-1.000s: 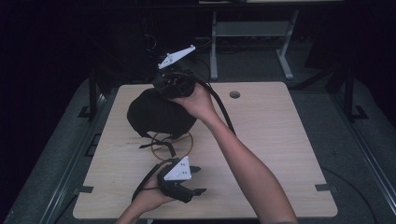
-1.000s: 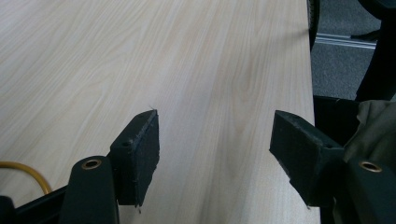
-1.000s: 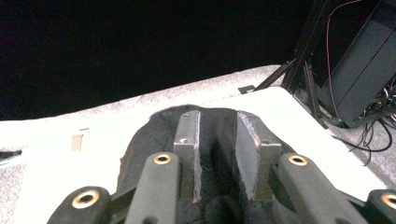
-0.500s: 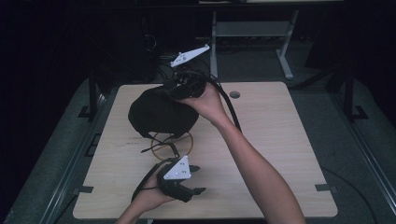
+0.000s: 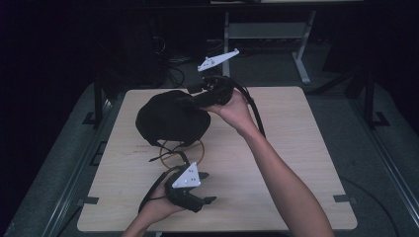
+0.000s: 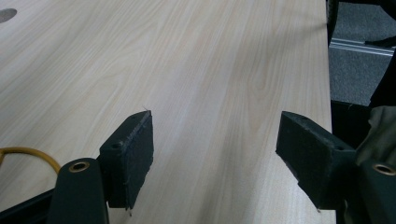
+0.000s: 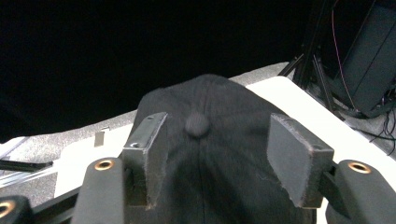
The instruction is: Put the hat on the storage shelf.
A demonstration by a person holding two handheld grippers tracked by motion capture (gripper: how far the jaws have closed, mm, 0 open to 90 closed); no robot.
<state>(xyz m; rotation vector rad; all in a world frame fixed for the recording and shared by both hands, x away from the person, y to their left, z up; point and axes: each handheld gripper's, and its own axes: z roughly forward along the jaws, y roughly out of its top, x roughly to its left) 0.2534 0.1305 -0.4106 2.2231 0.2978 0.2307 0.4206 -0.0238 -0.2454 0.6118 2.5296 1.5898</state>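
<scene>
Resting on the left half of the pale wooden surface (image 5: 296, 138) is a black cap (image 5: 168, 121), a rounded dome of dark fabric with a small button at its crown. In the right gripper view the cap (image 7: 205, 154) sits directly ahead, the button between the two black jaws, which stand well apart with nothing held between them.

In the high view the right gripper (image 5: 195, 98) is held low over the far edge of the cap, at the far middle of the surface. The person's right hand (image 5: 234, 111) wraps around the gripper's body, the forearm reaching diagonally from the bottom of the picture. A grey three-cornered plate rises above the gripper and its black cable trails back along the arm. Whether the jaws touch the fabric cannot be told from here.

The left gripper (image 5: 205, 190) lies close to the near edge of the surface, held in the left hand (image 5: 158, 207), its own grey plate facing up. In the left gripper view its jaws are spread wide over bare wood grain, holding nothing.

Between the cap and the left gripper, an orange ring (image 5: 190, 153) lies flat on the surface, partly tucked under the cap's near edge; a curve of it shows at the lower left of the left gripper view (image 6: 32, 156). A thin black strap lies across it.
</scene>
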